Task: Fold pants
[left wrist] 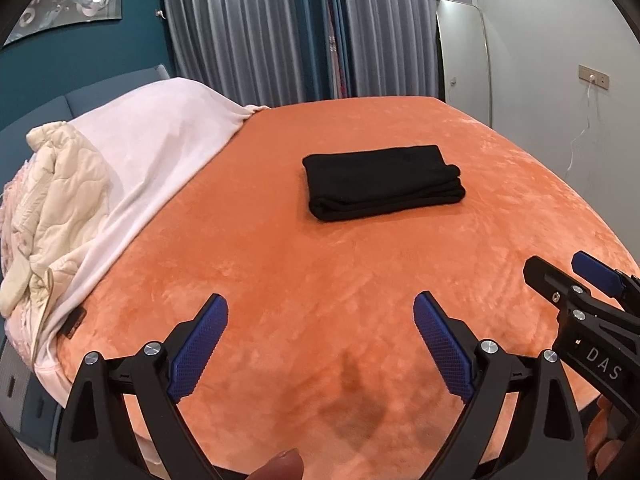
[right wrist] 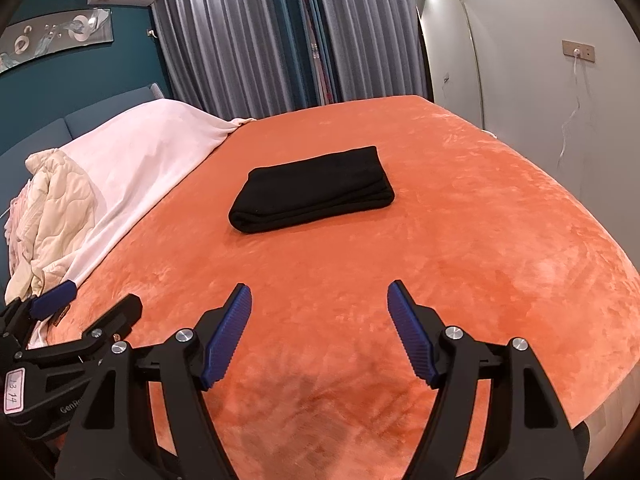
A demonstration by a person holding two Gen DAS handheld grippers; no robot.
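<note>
The black pants lie folded into a compact rectangle in the middle of the orange bed; they also show in the right wrist view. My left gripper is open and empty, held over the near part of the bed, well short of the pants. My right gripper is open and empty too, beside the left one. The right gripper also shows at the right edge of the left wrist view, and the left gripper at the left edge of the right wrist view.
A white blanket and a cream quilt are piled at the left, by the blue headboard. Grey curtains hang behind the bed. A mirror leans on the right wall, near a socket with a cable.
</note>
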